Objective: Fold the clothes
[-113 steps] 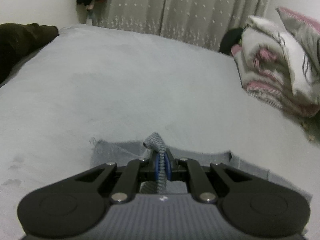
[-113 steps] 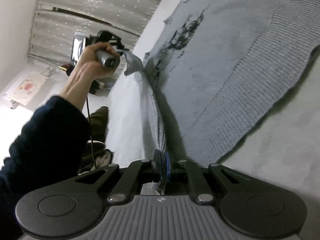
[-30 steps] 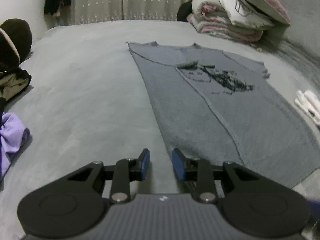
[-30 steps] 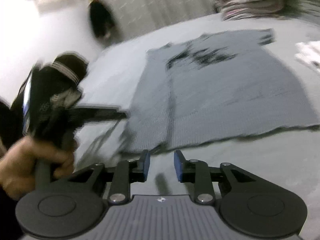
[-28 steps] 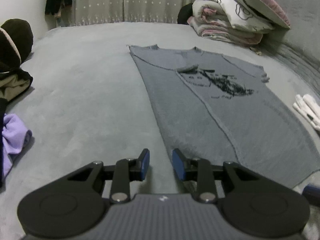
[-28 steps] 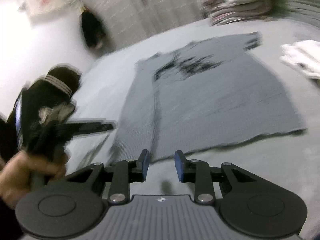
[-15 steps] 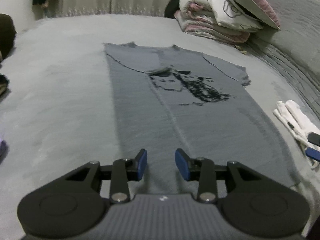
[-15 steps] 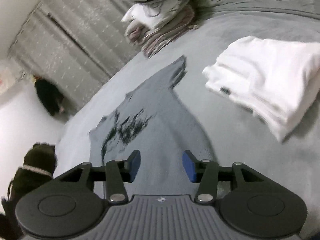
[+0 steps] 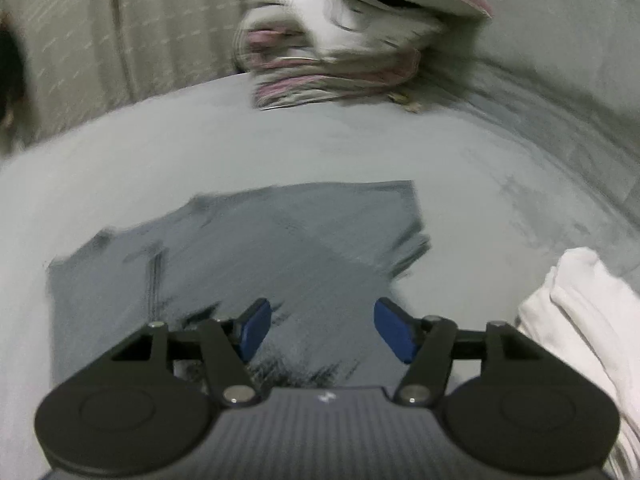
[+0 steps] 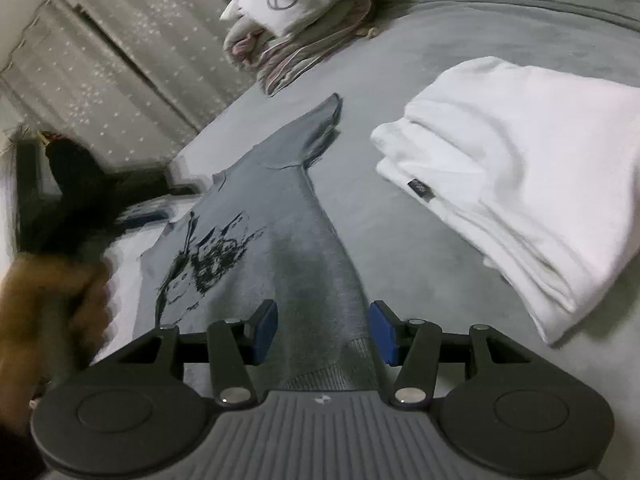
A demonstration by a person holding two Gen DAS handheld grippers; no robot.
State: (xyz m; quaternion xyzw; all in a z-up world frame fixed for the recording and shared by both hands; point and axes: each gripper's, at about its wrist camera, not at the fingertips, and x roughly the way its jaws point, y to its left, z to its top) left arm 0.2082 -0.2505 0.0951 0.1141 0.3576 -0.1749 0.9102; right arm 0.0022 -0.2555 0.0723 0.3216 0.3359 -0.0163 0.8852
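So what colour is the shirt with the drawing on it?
The shirt is grey, with a black drawing printed on it. It shows best in the right wrist view.

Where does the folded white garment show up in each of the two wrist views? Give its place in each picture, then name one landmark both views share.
Left wrist view: the folded white garment sits at the right edge, low down, beside the grey T-shirt.
Right wrist view: it fills the right half, right of the grey T-shirt.
Shared landmark: the stack of pink-and-white bedding at the far end of the bed.
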